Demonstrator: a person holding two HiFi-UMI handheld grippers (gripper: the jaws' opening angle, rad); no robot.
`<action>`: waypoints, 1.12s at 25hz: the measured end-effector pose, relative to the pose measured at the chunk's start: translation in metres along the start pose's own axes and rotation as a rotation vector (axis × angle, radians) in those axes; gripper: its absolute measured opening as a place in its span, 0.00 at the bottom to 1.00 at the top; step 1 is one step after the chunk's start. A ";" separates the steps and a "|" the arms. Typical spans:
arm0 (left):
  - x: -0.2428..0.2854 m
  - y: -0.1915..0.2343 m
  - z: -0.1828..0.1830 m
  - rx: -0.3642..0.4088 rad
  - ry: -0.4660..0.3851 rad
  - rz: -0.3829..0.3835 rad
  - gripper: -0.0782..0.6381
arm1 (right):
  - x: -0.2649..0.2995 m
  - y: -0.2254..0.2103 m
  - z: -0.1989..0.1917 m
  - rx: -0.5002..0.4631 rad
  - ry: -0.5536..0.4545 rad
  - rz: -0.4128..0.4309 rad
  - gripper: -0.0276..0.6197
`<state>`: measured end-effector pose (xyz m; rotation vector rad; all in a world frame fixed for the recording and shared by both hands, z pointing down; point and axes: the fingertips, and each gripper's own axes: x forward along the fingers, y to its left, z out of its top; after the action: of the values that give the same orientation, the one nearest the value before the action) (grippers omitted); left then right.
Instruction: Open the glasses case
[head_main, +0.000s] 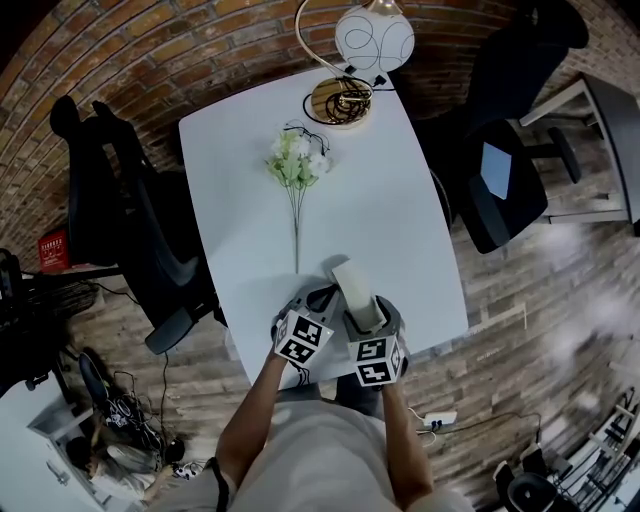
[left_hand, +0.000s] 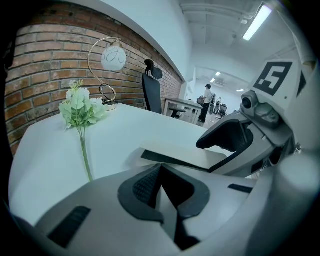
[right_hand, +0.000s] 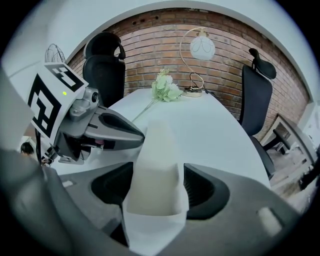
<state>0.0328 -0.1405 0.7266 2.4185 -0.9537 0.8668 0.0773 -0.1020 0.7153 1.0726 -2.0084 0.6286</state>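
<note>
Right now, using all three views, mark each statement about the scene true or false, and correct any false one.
1. The right gripper holds the glasses case between its jaws. True.
2. The flowers lie on the table between the lamp and the case. True.
3. The lamp stands at the table's near edge, beside the person. False: it stands at the far end, by the brick wall.
4. The jaws of the left gripper are wide apart. False: they are together.
5. The flowers are red. False: they have white blossoms and green leaves.
</note>
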 end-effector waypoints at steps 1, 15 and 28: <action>0.000 0.000 0.000 0.000 0.000 0.000 0.12 | -0.001 -0.001 0.001 0.003 -0.004 -0.002 0.53; 0.002 0.001 0.001 0.000 -0.001 0.001 0.12 | -0.014 -0.003 0.011 0.002 -0.071 -0.004 0.40; 0.001 0.001 0.000 -0.003 0.000 0.003 0.12 | -0.021 -0.007 0.016 0.007 -0.098 -0.003 0.33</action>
<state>0.0326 -0.1417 0.7280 2.4150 -0.9585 0.8661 0.0840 -0.1073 0.6896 1.1301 -2.0892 0.5921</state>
